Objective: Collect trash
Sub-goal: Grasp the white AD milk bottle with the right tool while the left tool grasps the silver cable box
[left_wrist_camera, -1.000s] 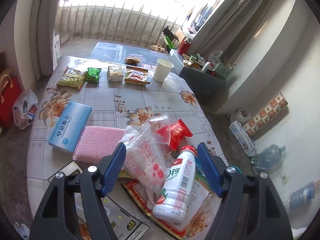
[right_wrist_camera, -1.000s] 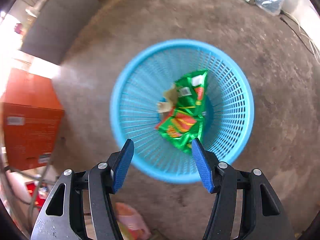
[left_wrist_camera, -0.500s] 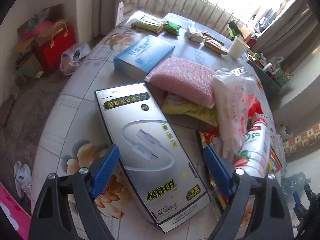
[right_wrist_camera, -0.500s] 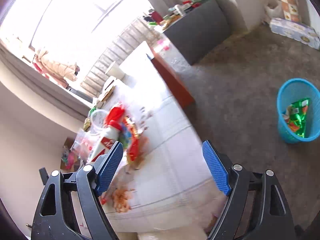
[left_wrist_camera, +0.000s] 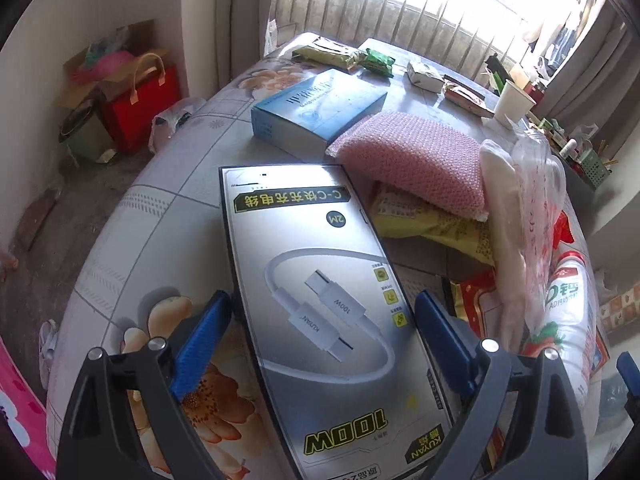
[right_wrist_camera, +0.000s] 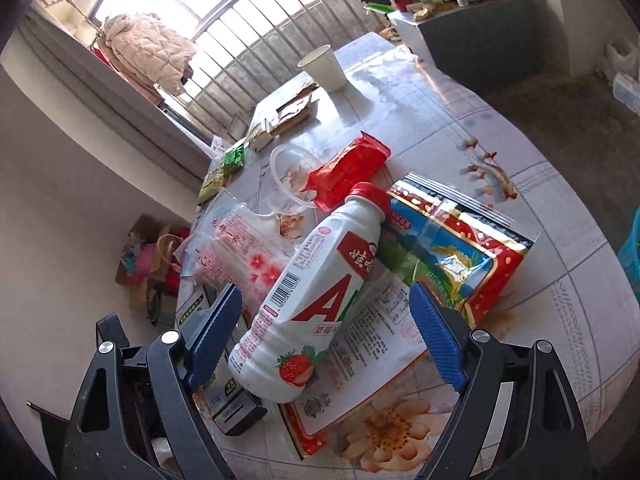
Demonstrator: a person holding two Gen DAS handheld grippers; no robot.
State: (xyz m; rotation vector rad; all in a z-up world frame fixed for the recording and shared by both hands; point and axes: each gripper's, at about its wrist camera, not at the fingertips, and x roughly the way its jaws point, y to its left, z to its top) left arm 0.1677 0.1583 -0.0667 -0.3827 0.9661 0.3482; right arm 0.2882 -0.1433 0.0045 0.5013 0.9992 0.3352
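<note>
- Left gripper [left_wrist_camera: 322, 312] has just been opening and stands wide, pointed down over the silver cable box [left_wrist_camera: 320, 304]; the box lies between the jaws but the pads don't look to be pressing on it, so nothing held.
- Right gripper [right_wrist_camera: 326, 304] has also just been opening and is wide and empty; the white drink bottle [right_wrist_camera: 316, 296] lies on its side between the jaws, pads apart from it.
- Bottle rests on a flat printed pouch [right_wrist_camera: 452, 264] on the tabletop [right_wrist_camera: 540, 320].
- Progress, my read: early. Most trash is not yet collected: red wrapper [right_wrist_camera: 348, 170], clear plastic cup [right_wrist_camera: 288, 178], printed plastic bag [right_wrist_camera: 240, 252], yellow packet [left_wrist_camera: 436, 224], green packet [left_wrist_camera: 376, 62] and paper cup [right_wrist_camera: 322, 66] at the far end.
- Likely next grabs: box for left, bottle for right.
- Unclear whether the blue box [left_wrist_camera: 320, 106] and pink sponge-like pad [left_wrist_camera: 416, 160] count as trash.
- Bin: only a blue sliver at the right edge of the right wrist view, may be the basket [right_wrist_camera: 634, 252]; contents not visible.
- Near end of cable box is cut off by the frame; what's under the pad and bag pile is hidden.
</note>
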